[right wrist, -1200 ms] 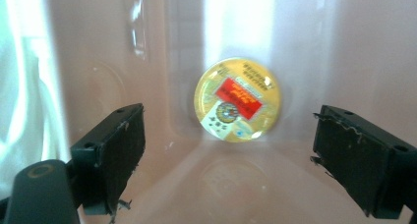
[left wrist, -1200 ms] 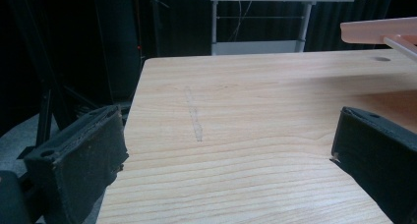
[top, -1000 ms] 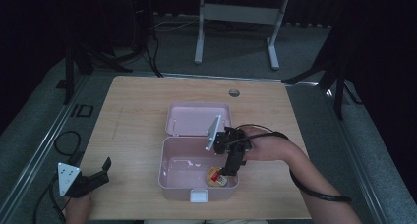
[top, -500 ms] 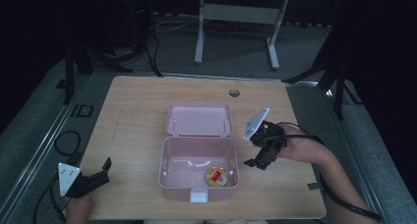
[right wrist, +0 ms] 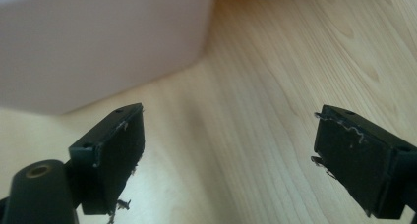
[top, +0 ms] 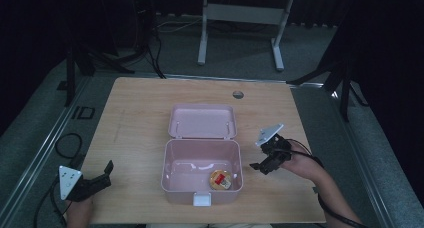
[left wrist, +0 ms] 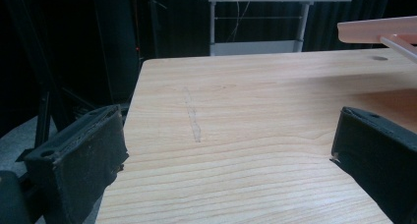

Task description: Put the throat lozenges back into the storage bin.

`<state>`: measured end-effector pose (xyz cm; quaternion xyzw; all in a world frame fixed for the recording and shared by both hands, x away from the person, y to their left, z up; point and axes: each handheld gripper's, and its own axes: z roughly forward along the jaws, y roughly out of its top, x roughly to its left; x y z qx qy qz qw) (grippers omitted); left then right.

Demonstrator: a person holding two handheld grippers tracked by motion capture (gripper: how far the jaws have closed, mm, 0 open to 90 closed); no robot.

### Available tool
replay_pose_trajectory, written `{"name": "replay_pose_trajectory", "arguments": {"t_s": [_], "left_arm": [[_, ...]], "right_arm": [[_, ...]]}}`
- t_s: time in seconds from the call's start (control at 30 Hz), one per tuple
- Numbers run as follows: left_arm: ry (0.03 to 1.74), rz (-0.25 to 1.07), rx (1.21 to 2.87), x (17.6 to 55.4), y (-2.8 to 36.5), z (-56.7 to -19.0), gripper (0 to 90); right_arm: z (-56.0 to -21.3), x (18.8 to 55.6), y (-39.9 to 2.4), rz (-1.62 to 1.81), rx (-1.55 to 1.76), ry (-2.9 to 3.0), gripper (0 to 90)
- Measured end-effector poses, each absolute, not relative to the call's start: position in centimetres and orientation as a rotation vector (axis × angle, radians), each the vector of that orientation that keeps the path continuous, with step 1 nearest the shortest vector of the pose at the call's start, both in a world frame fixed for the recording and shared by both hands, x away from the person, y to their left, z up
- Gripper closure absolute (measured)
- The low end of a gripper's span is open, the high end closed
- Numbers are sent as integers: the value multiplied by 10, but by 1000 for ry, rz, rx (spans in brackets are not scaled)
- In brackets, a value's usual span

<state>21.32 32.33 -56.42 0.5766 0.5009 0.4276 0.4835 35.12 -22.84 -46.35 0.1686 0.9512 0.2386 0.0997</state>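
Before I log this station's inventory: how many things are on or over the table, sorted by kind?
Pink box, lid open: 1
Round red-and-yellow item inside the box: 1
Handheld grippers: 2, the left gripper at the table's near left corner, the right gripper just right of the box, both open and empty
Total: 4

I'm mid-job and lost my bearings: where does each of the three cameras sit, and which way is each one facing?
High view: above the person's side, looking forward and down on the table, open pink box, both forearms, left gripper, right gripper.
Left gripper view: rides the left gripper, low, looking across bare tabletop; its open jaws show.
Right gripper view: rides the right gripper, angled down beside the box wall; open jaws show.
Shared: box and tabletop.
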Motion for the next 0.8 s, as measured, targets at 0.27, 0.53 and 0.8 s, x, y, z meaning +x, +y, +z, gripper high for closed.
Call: {"name": "replay_pose_trajectory", "arguments": {"t_s": [0.27, 0.53, 0.8], "left_arm": [[1219, 1039, 1404, 213, 324, -564, 4], [1217, 1040, 1403, 213, 324, -564, 4], [1216, 1038, 1402, 213, 323, -564, 4]], "right_arm": [[-505, 357, -250, 896, 697, 2596, 116], [-534, 350, -267, 932, 814, 2435, 111], [-545, 346, -297, 1004, 963, 2313, 111]]}}
